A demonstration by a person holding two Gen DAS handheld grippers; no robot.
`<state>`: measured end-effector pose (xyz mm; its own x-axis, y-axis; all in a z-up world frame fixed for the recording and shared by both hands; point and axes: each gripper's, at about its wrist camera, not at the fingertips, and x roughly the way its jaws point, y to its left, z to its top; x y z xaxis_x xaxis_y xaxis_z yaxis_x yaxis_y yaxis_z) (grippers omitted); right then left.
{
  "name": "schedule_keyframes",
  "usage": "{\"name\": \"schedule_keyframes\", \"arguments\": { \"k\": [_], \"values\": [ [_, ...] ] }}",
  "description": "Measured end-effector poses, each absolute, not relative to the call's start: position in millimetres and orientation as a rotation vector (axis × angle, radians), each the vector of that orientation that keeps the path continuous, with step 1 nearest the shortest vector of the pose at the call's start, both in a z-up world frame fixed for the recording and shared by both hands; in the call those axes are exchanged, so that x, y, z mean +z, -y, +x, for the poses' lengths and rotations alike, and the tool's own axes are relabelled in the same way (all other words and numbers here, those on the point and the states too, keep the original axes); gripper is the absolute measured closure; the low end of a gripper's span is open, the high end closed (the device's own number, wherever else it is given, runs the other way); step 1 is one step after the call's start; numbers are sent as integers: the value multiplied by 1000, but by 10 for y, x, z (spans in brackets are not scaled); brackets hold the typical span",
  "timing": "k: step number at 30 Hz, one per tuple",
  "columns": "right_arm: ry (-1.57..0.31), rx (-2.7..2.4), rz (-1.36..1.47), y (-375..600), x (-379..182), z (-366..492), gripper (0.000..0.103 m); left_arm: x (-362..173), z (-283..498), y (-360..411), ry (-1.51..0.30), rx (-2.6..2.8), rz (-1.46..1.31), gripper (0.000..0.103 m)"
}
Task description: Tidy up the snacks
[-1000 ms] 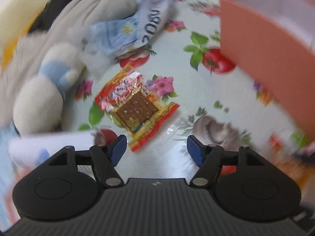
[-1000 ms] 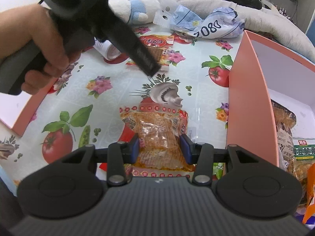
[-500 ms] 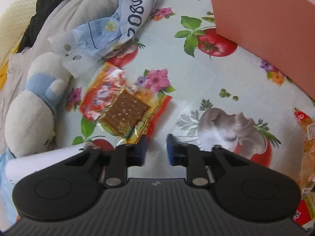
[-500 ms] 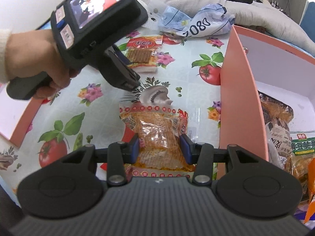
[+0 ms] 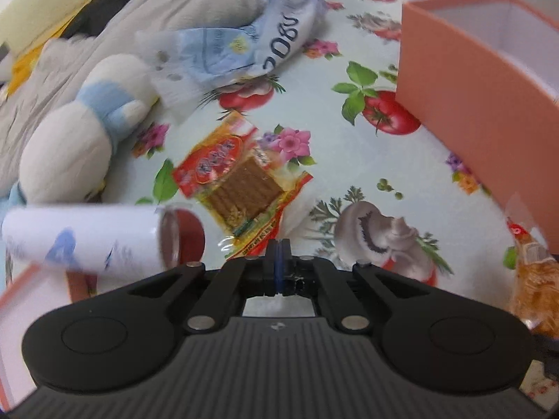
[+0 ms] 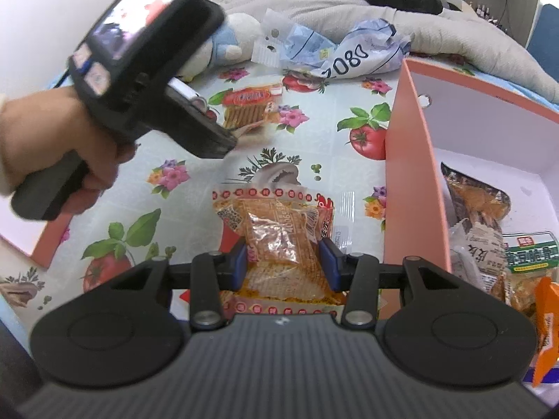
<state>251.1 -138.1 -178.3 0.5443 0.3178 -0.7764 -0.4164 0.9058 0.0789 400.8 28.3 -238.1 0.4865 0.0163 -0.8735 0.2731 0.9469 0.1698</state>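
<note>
Jaws of left gripper (image 5: 278, 262) have just been closing and now sit fully together w/ nothing between them; the red biscuit packet (image 5: 241, 181) lies flat on the floral surface (image 5: 349, 146), just ahead of the tips, untouched. Compared w/ a sec ago, when they stood wide apart over that packet, that reads as a missed or dry pinch, so the packet likely needs another go. Right gripper (image 6: 285, 262) has its jaws part-way apart, pads against both sides of the orange snack pack (image 6: 276, 241), which sits beside the pink box (image 6: 412, 188) wall; looks clamped, same as before. Box holds several packs already. White tube (image 5: 87, 237) and plush toy (image 5: 70, 146) sit left, not snacks.
</note>
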Motion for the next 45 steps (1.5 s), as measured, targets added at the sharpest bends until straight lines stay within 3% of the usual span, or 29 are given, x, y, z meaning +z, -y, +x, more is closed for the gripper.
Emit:
{"name": "schedule_keyframes", "arguments": {
  "k": [12, 22, 31, 32, 34, 35, 36, 39, 45],
  "values": [
    [-826, 418, -77, 1539, -1349, 2110, 57, -1684, 3150, -557, -1002, -148, -84, 103],
    [-784, 400, -66, 1742, -998, 2073, 57, -1137, 2818, -505, -950, -174, -157, 103],
    [-792, 414, -72, 1791, -963, 1895, 57, -1546, 2723, -902, -1036, -105, -347, 102],
    [-800, 421, -62, 1778, -989, 1880, 57, -1603, 2697, -946, -1036, -98, -362, 99],
    [-821, 442, -24, 1745, -1062, 1874, 57, -1732, 2644, -1094, -1044, -68, -439, 81],
    [-838, 450, -5, 1715, -1118, 1881, 57, -1791, 2618, -1171, -1050, -42, -477, 59],
    [-847, 454, 1, 1676, -1164, 1886, 57, -1846, 2584, -1260, -1045, -14, -514, 46],
    [-869, 472, -12, 1494, -1321, 1920, 57, -2014, 2525, -1515, -1032, 56, -612, 37],
    [-909, 496, -106, 956, -1747, 2137, 57, -2337, 2396, -1835, -1032, 133, -778, 36]
  ]
}}
